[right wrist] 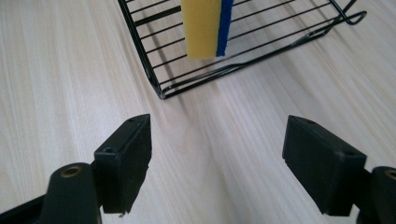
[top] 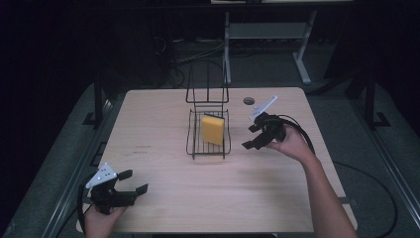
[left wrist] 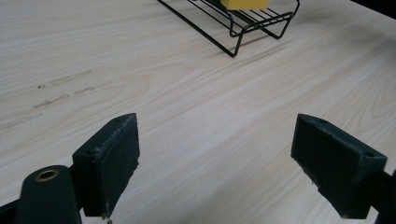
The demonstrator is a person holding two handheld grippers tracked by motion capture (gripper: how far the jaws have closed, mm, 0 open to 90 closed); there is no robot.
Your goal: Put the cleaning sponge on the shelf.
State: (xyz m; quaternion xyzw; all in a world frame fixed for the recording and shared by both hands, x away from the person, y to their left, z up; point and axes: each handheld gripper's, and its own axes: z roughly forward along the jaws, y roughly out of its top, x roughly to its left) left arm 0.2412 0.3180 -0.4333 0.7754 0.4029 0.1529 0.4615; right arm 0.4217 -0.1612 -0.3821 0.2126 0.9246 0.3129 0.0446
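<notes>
The sponge (top: pixel 213 129) stands on its long edge in the wire rack (top: pixel 191 144), leaning toward the rack's right side, near the middle of the table and a little toward its far edge. My right gripper (top: pixel 251 136) hangs just beside the rack's right side, jaws spread wide with nothing between them; in the right gripper view I look straight at the sponge's narrow end (right wrist: pixel 201 28), yellow foam with a blue scouring layer down one face. My left gripper (top: pixel 133 182) rests near the table's near left corner, well apart from the rack, also released and empty.

I judge the sponge light and soft: it will squash under the pads, so a gentle squeeze across its two broad faces should do. The foam is grippy, the blue face rougher still, so slipping worries me little. I would take it by the upper part that stands clear of the wires, coming down from above. A side approach would put a jaw against the rack's rail.

The rack looks light too and may slide or tip if I snag it. Its tall back loop (top: pixel 208 82) stands toward the far edge, so I have to lift up and toward me or to the right. The table (top: pixel 148 198) is bare in front and on both sides, plenty of room to set things down
</notes>
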